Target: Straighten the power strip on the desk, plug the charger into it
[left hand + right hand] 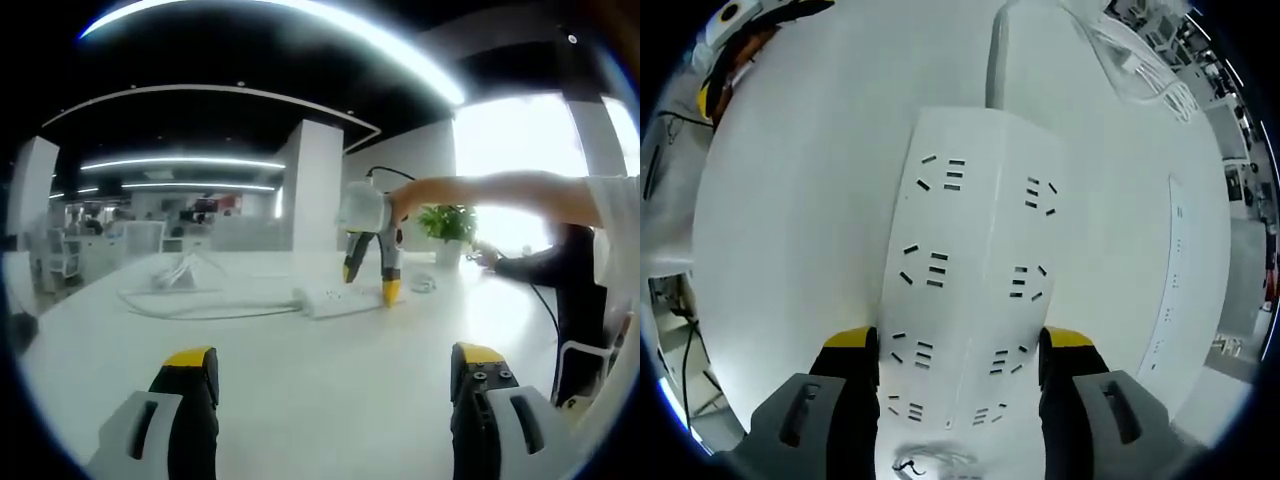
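One power strip (pixel 965 290) on white desk (pixel 790 230).

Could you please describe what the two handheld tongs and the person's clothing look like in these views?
The left tongs and right tongs both have black jaws with yellow tips on grey slotted bodies. In the left gripper view, the right tongs carry a pale grey housing with a black cable. The person's sleeve is white.

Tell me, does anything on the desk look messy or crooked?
A little. The power strip lies at a slant between the right gripper jaws, and its white cable sprawls in loose loops across the desk.
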